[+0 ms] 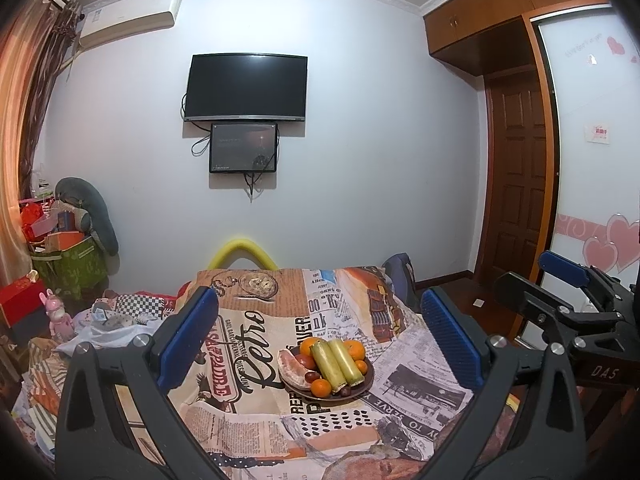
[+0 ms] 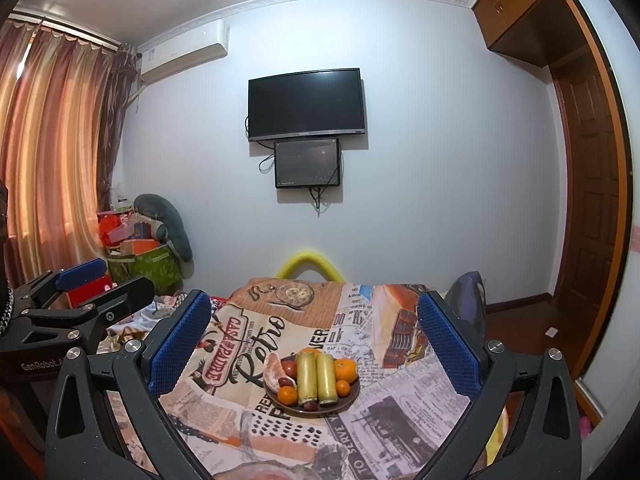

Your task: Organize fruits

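Currently both tongs, left point(image 1: 320, 340) and right point(image 2: 314, 340), gape wide, holding nothing, hovering short of plate point(image 2: 276, 398). All fruit point(image 2: 345, 370) piled on plate, mid surface point(image 2: 400, 412). Fits fresh pile or finished tidy; step unclear.

My left black plastic two-finger tool point(image 1: 320, 336) wears blue, finely textured pads point(image 1: 188, 336) and silver round screws point(image 1: 84, 347) at its joints. My right black plastic tool point(image 2: 314, 340) matches it; white "DAS" lettering point(image 1: 605, 372) marks its body, and "GenRobot" lettering point(image 2: 42, 366) marks the left one's.
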A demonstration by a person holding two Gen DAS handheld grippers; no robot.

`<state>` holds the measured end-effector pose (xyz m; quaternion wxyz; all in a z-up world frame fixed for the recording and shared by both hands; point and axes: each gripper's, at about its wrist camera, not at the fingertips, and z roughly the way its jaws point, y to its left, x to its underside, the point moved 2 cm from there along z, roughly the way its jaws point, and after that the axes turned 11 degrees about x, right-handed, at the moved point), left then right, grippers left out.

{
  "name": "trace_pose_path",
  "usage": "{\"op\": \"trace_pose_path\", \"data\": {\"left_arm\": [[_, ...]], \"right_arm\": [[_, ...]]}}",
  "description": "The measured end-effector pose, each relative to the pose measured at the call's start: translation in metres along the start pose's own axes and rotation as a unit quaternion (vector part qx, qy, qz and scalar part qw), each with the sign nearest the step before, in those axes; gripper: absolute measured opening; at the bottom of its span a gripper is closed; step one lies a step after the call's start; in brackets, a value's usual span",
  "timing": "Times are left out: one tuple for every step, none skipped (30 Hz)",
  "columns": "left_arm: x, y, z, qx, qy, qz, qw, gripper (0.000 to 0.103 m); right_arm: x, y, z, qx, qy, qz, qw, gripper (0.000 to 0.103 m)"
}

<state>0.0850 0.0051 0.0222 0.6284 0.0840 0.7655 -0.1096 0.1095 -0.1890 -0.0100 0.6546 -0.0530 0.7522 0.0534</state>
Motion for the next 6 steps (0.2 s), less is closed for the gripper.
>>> {"op": "trace_pose_path", "data": {"left_arm": [[0.0005,0.0004,0.0008,-0.001,0.000,-0.001,1.0000,0.103],[0.0015,0.0007,0.0020,0.001,0.001,-0.002,1.0000,0.103],[0.0022,0.0009,0.0028,0.001,0.002,-0.003,1.0000,0.103],[0.0029,0.0011,0.0038,0.001,0.003,-0.003,1.0000,0.103],[0.0041,0.0009,0.0054,0.001,0.005,-0.001,1.0000,0.103],[0.0045,0.0015,0.0074,0.002,0.008,0.000,1.0000,0.103]], "right_arm": [[0.0005,-0.0006,0.0016,0.001,0.002,0.000,1.000,0.103],[0.0010,-0.0008,0.0032,0.001,0.005,0.001,1.000,0.103],[0.0018,-0.0021,0.0055,0.002,0.009,0.004,1.000,0.103],[0.0023,-0.0033,0.0071,0.001,0.012,0.006,1.000,0.103],[0.0032,-0.0037,0.0084,0.000,0.015,0.008,1.000,0.103],[0.0043,-0.0052,0.0102,0.000,0.017,0.009,1.000,0.103]]}}
